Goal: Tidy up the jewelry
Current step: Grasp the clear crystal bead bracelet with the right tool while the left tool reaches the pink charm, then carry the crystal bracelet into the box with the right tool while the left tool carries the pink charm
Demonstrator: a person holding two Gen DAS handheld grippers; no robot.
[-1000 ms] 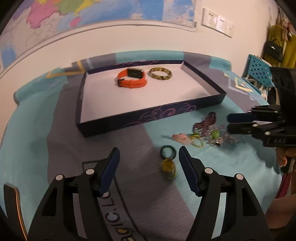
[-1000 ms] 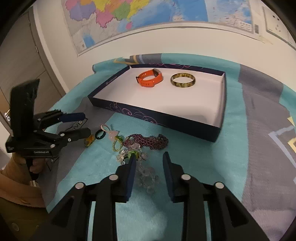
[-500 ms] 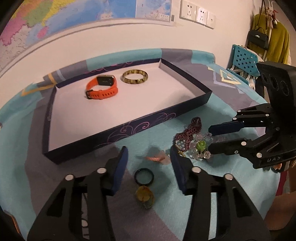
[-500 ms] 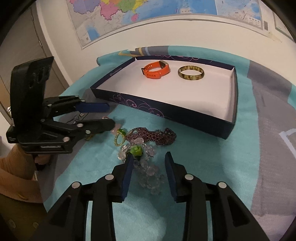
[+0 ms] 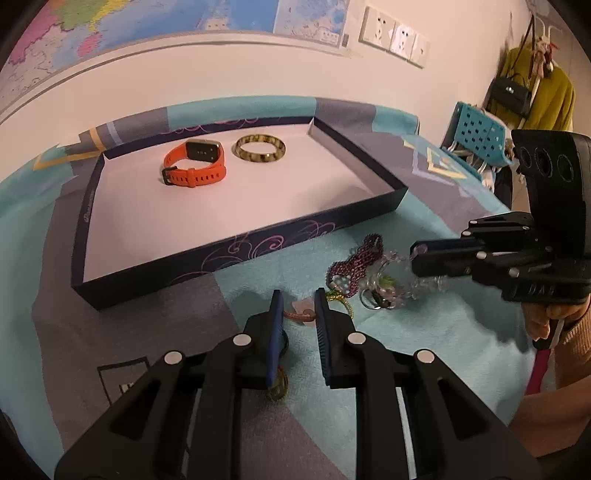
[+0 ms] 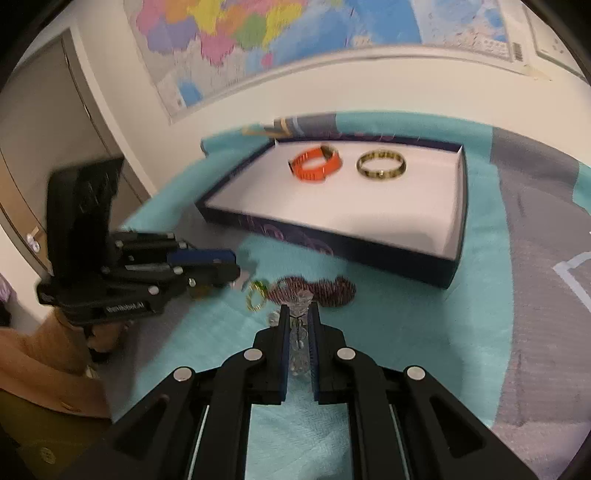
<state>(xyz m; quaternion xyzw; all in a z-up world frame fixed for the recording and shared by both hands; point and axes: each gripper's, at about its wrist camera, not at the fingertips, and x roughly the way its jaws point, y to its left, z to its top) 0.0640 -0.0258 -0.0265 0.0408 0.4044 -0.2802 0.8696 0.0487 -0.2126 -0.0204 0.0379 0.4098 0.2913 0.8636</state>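
The box (image 5: 258, 246) is dark navy outside with pale purple swirls, white inside. In it lie an orange watch (image 5: 194, 165) with a black face and a bangle (image 5: 260, 148) mottled yellow and dark brown. The cloth (image 6: 388, 332) on the surface is turquoise with grey blocks and pale line patterns. On it lie maroon beads (image 6: 317, 290), a clear bead bracelet (image 5: 391, 286) with a green bead, and a yellow-green ring (image 6: 256, 295). Both tongs (image 5: 298, 314) (image 6: 298, 321) are black with blue pads. The wall map (image 6: 258, 33) shows pink, yellow, green and blue patches.

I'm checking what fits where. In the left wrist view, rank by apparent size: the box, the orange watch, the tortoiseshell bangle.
1. Box, by far.
2. Orange watch.
3. Tortoiseshell bangle, only slightly smaller; they lie side by side, so it's close.
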